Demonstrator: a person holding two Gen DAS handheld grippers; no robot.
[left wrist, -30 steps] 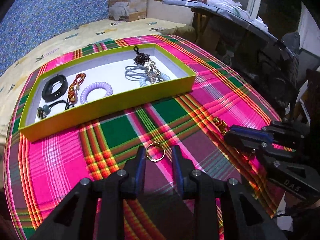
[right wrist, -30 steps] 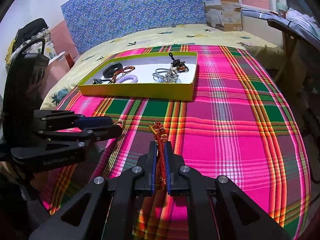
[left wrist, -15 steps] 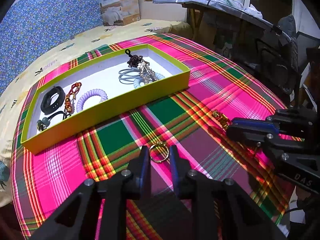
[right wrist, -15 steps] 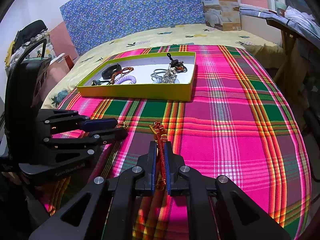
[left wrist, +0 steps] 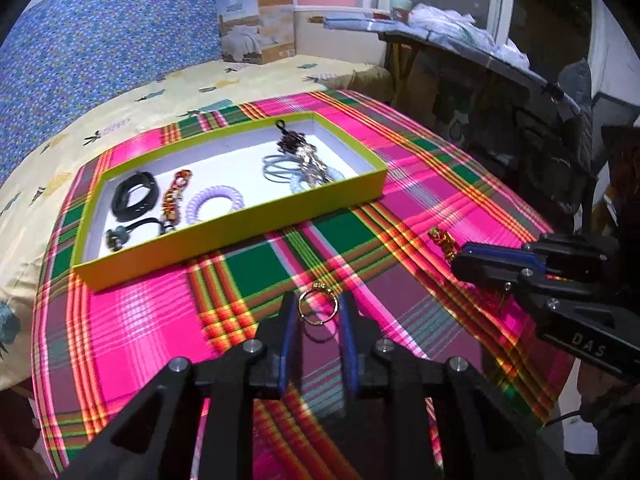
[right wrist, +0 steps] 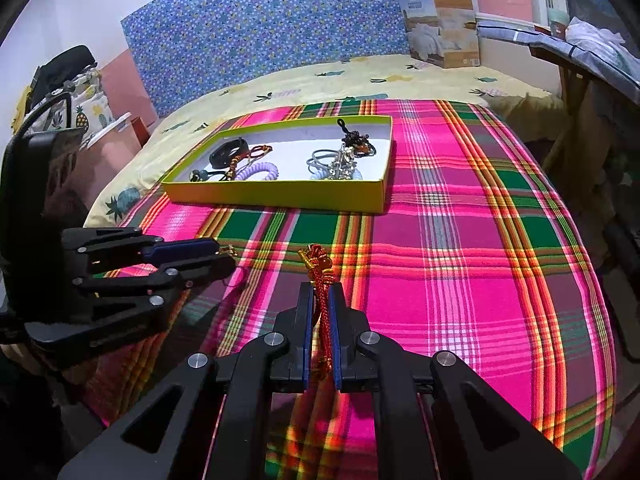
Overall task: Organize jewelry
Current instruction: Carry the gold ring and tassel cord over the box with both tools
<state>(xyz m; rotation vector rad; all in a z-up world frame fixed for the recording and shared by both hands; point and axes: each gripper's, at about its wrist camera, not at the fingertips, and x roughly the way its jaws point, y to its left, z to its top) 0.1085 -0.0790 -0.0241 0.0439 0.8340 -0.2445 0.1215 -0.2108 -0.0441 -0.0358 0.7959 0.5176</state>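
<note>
Bright plaid cloth (left wrist: 132,340) in pink, green and yellow covers the bed where we work, with a pale yellow sheet (left wrist: 168,92) beyond it and a blue flowered panel (right wrist: 280,28) at the back. On the cloth sits a shallow yellow-green box (left wrist: 240,232) with a white floor. Inside it, at its left end, we see a black band (left wrist: 134,198), a beaded bracelet (left wrist: 174,196) just beside it, a lilac coil tie (left wrist: 216,203) and a dark hair tie (left wrist: 120,236) near the front wall; toward the right end a heap of grey and pale blue hair ties (left wrist: 296,170) lies tangled with a dark beaded charm (left wrist: 292,142).

We hold our left gripper (left wrist: 319,308) above the cloth in front of the box, and a gold ring (left wrist: 318,307) sits between its blue-padded fingers, which close in on its two sides. Our right gripper (right wrist: 319,304) has its jaws pressed on a red and gold cord (right wrist: 318,270), whose knotted end sticks out ahead of the tips. Both grippers are near each other, short of the box, with neither piece over it
</note>
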